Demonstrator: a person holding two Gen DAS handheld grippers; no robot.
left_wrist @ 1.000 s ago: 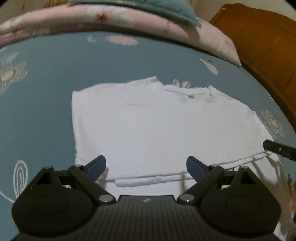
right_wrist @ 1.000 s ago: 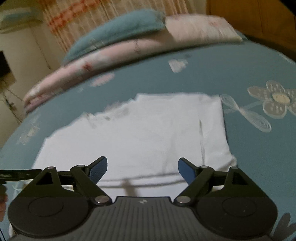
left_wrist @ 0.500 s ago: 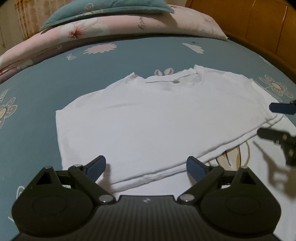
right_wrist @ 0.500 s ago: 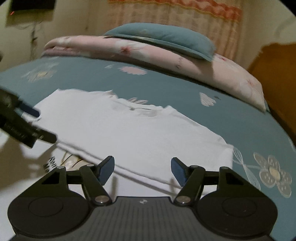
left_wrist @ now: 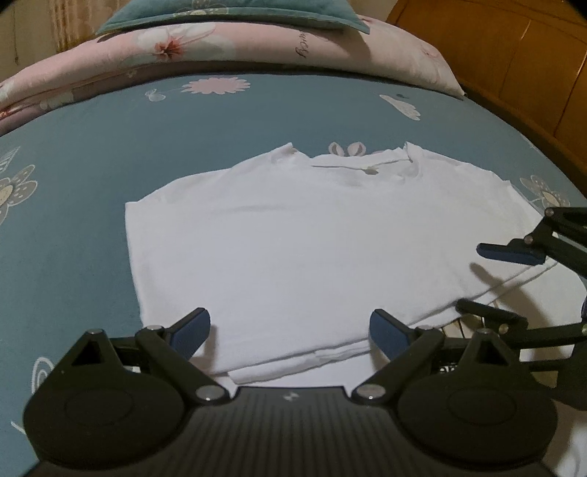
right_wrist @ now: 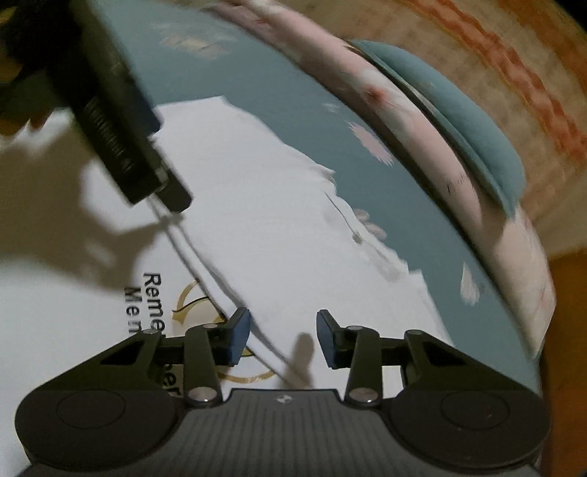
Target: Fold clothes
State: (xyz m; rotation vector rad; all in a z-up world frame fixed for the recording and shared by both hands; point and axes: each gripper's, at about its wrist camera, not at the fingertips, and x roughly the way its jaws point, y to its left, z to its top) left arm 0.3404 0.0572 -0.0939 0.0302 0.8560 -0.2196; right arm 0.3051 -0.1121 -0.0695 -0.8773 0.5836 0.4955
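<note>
A white T-shirt (left_wrist: 312, 242) lies flat on the blue flowered bedsheet (left_wrist: 73, 176), collar at the far side, with an upper layer folded over a printed lower layer. My left gripper (left_wrist: 290, 328) hovers open just above the near fold edge, holding nothing. At the shirt's right side is my right gripper (left_wrist: 491, 282), its fingers astride the fold edge. In the tilted, blurred right wrist view, the right gripper (right_wrist: 282, 337) is open but narrowed, and the T-shirt (right_wrist: 293, 227) edge runs between its pads. The left gripper (right_wrist: 172, 198) shows at upper left.
A pink flowered quilt (left_wrist: 256, 40) and a teal pillow (left_wrist: 227, 14) lie across the far end of the bed. A wooden headboard (left_wrist: 513, 47) rises at the far right. A hand (right_wrist: 22, 106) shows at the right wrist view's left edge.
The right gripper has rolled sideways, moved in over the shirt's fold edge and narrowed its fingers. The left gripper has stayed open, and its view has shifted slightly.
</note>
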